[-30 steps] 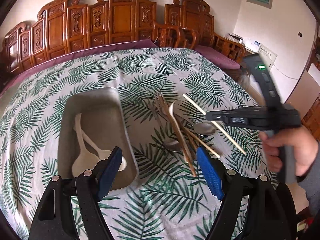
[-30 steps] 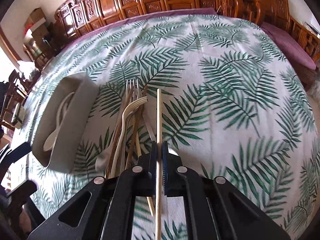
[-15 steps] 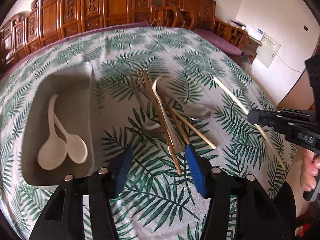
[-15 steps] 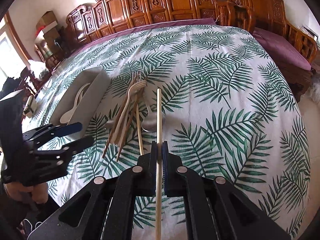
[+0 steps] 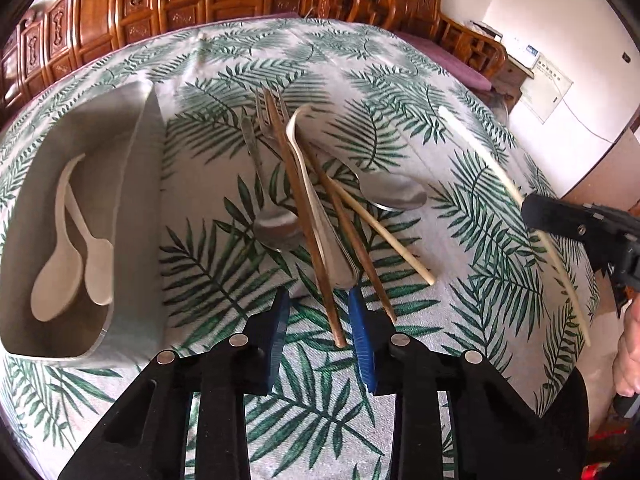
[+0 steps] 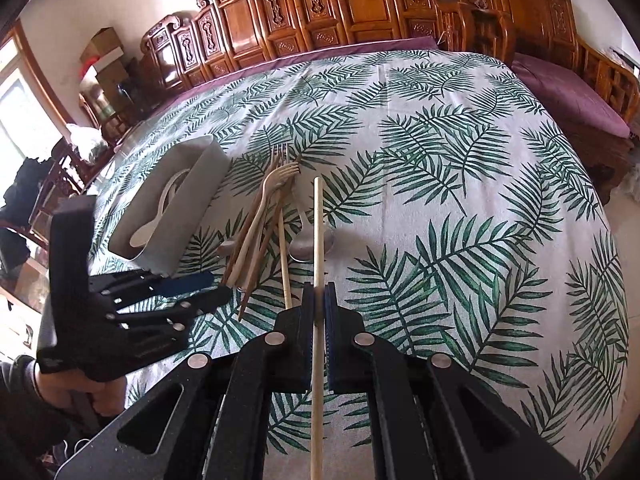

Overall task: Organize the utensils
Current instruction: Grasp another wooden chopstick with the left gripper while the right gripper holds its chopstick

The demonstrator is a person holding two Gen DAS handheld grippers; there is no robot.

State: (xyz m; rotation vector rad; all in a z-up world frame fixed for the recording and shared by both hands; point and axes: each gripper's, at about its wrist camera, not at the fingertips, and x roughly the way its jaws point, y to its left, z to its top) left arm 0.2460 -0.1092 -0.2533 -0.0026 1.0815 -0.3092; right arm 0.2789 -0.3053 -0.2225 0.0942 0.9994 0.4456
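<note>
The leaf-print tablecloth [image 5: 400,80] fills both views, and it is soft, so anything I press on may sink and slide. At the left of the left wrist view sits the grey tray [image 5: 140,200] with two white spoons [image 5: 72,256] already in it. The pile of utensils [image 5: 312,208] lies in the middle of that view: forks, metal spoons and chopsticks crossed over one another.

My left gripper [image 5: 316,312] is closing, its blue pads either side of the near end of a brown chopstick [image 5: 304,220], not yet pressing it. My worry is that the pads also catch the pale fork's handle [image 5: 320,216] just beside it and drag the pile.

My right gripper [image 6: 318,312] is clamped on a pale chopstick [image 6: 318,232], held near its middle. It could pivot or slip out.
</note>
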